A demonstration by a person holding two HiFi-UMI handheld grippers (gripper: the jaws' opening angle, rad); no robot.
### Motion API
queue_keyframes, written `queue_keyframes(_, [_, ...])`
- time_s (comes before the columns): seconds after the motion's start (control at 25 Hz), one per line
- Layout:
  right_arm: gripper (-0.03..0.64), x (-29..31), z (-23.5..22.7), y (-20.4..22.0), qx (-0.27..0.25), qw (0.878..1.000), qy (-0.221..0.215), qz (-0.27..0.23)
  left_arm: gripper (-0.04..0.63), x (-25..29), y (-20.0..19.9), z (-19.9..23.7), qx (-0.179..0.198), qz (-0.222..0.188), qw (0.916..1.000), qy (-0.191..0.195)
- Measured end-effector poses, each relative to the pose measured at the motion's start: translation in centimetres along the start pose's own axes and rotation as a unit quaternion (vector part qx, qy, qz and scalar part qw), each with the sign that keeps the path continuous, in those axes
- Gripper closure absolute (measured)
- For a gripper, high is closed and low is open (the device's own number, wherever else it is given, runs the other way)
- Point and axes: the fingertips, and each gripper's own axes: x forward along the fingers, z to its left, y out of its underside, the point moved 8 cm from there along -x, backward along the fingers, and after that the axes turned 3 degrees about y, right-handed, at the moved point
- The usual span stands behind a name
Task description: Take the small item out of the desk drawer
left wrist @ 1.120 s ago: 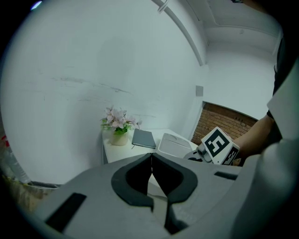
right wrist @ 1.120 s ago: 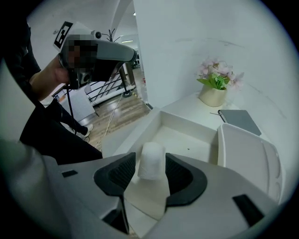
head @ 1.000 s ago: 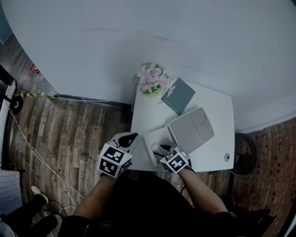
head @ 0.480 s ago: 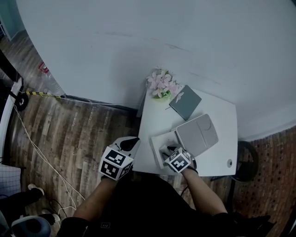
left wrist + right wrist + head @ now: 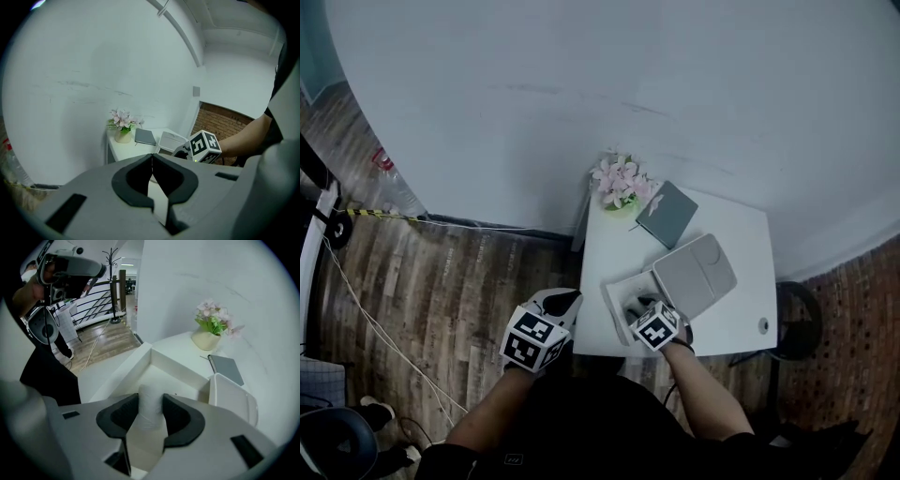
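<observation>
Right tongs (image 5: 632,306) point steeply down into the open drawer (image 5: 612,302), which sits at the desk's (image 5: 741,246) near edge, toward its left corner. In the right gripper view the tongs (image 5: 151,416) are clamped on the roll (image 5: 150,395) — a small white cylinder standing upright on the drawer floor, both dark pads against its sides. The jaws have just been closing, with the roll between them. The drawer walls (image 5: 174,364) are white and I see nothing else inside. Left tongs (image 5: 565,300) hang off the desk's near left corner, over the wood floor (image 5: 441,272), touching nothing. In the left gripper view their jaws (image 5: 152,168) are pressed together, nothing between them, aimed toward the desk. Just right of the drawer a pale grey tray (image 5: 695,276) lies on the desk, touching the drawer's far right corner as far as I can tell. Grey notebook (image 5: 667,214) is beyond it — pink flowers (image 5: 619,178) in a pot stand at the far left corner, against the white wall.
</observation>
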Motion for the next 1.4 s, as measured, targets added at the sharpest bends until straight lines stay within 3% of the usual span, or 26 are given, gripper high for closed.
queue_keyframes(0.2, [0.454,-4.2,-1.4,0.2,0.049,0.996,0.024,-0.073,0.586,1.0,-0.1,-1.3,0.011,0.011,0.9997,0.017])
queue_keyframes(0.4, [0.454,-9.0,-2.1,2.0,0.11,0.979,0.033,-0.171,0.586,3.3,-0.6,-4.6,0.027,0.02,0.999,0.03])
queue_keyframes(0.6, [0.456,-13.5,-4.1,5.8,0.162,0.954,0.032,-0.252,0.584,7.2,-2.3,-8.2,0.006,0.01,0.9992,0.038])
queue_keyframes(0.72, [0.456,-16.4,-5.6,8.1,0.186,0.937,0.034,-0.295,0.584,8.8,-3.8,-10.6,0.026,0.015,0.9989,0.037])
queue_keyframes(1.0, [0.456,-22.3,-8.1,13.5,0.245,0.879,0.03,-0.408,0.586,11.2,-6.9,-15.6,0.06,-0.002,0.9979,0.023])
queue_keyframes(1.4, [0.456,-26.5,-11.6,19.6,0.309,0.83,0.057,-0.46,0.584,13.1,-11.2,-19.2,0.104,-0.03,0.9932,0.043])
